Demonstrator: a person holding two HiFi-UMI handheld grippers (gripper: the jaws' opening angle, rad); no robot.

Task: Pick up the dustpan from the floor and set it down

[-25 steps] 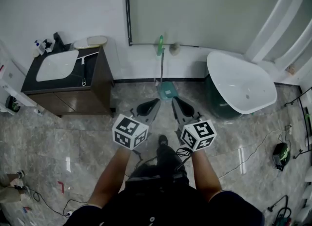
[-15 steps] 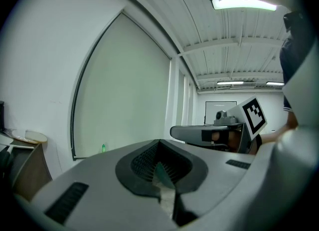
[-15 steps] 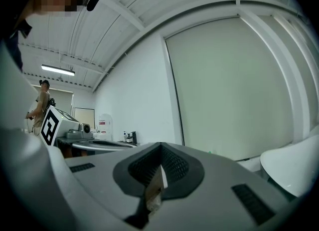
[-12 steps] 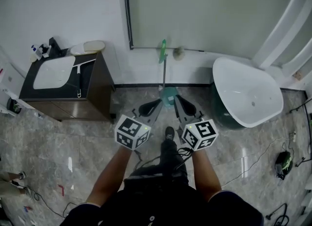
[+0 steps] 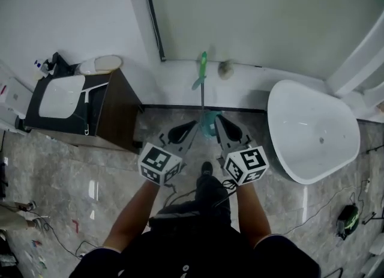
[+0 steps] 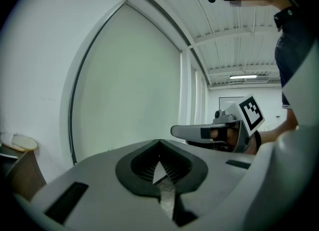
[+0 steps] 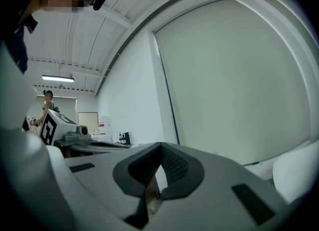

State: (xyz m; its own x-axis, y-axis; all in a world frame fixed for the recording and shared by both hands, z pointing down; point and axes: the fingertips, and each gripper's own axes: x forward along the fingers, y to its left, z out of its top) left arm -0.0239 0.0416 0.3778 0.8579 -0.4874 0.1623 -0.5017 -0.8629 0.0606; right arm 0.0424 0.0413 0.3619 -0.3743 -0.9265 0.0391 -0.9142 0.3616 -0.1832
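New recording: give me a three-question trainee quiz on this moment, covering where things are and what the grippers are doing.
1. True or false: the dustpan stands by the wall, handle up, with neither gripper holding it.
2. In the head view, which is to the right of the dustpan? A) sink B) bathtub C) bottles
3. Fill in: the jaws of the left gripper and the right gripper are both ____, with nothing between them.
Key: 1 true; 2 B; 3 shut.
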